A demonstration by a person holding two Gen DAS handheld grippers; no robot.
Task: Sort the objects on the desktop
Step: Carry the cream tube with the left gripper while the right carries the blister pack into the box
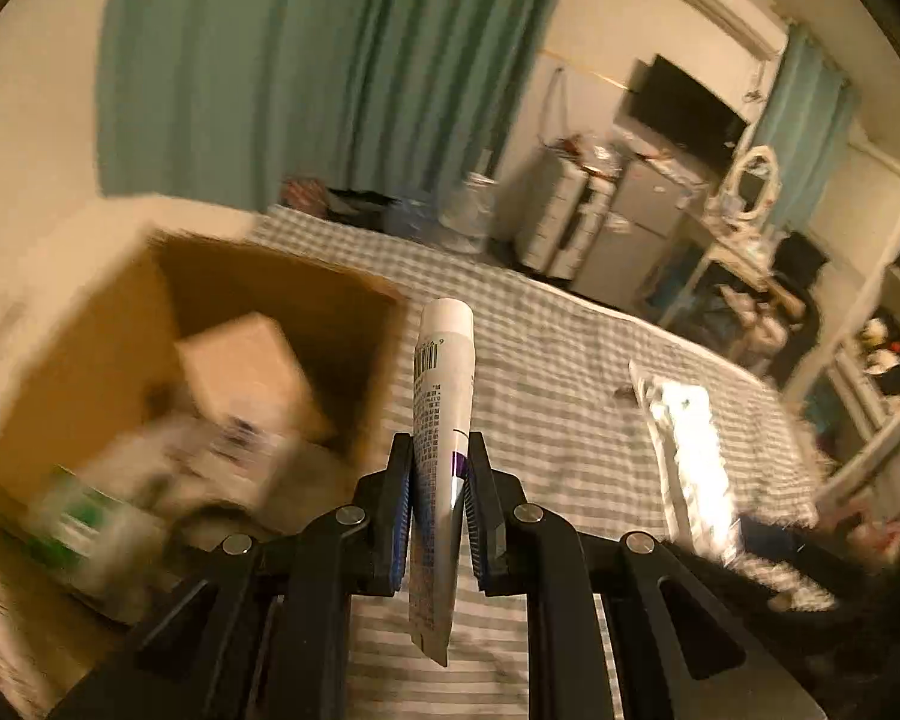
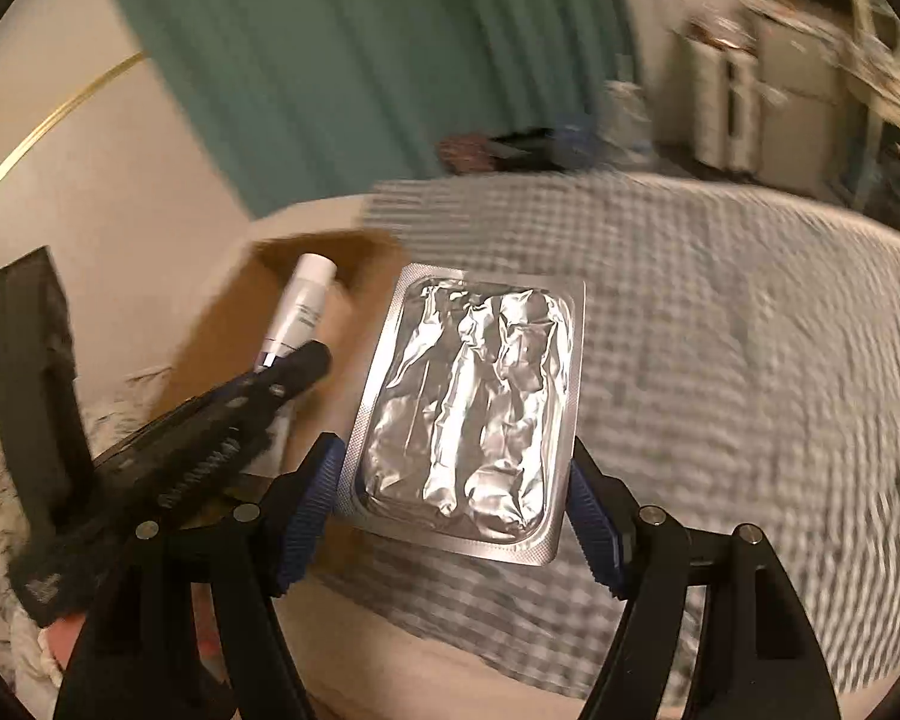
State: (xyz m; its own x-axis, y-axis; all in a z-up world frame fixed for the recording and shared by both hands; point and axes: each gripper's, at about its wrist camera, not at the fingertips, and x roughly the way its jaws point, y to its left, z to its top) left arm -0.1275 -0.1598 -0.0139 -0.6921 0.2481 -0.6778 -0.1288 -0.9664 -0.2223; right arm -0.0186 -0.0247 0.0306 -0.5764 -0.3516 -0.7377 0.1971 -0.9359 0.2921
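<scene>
**Two grippers, each clamped on one item, above a checked bed**

Two things are held. The left gripper (image 1: 440, 501) has its jaws pressed on a single white tube (image 1: 441, 420) with printed text and a purple band; the capped end points away from the camera, and the crimped end hangs below the jaws. The right gripper (image 2: 455, 507) squeezes one silver foil blister pack (image 2: 468, 414) by its two long edges, foil side facing the camera.

One open cardboard box (image 1: 120, 324) stands just left of the tube, on the checked bedspread (image 1: 570, 372). Its contents are smeared by blur: one smaller brown carton (image 1: 246, 366) is readable, plus something green and white (image 1: 72, 516), and pale items that cannot be counted or named.

From the right wrist view the left gripper (image 2: 306, 360) and tube (image 2: 303, 306) show in front of the box (image 2: 234, 324), whose inside is hidden there. From the left wrist view the foil pack (image 1: 690, 456) appears edge-on at the right, its gripper mostly cut off by the frame. Background furniture is too blurred to identify with confidence.
</scene>
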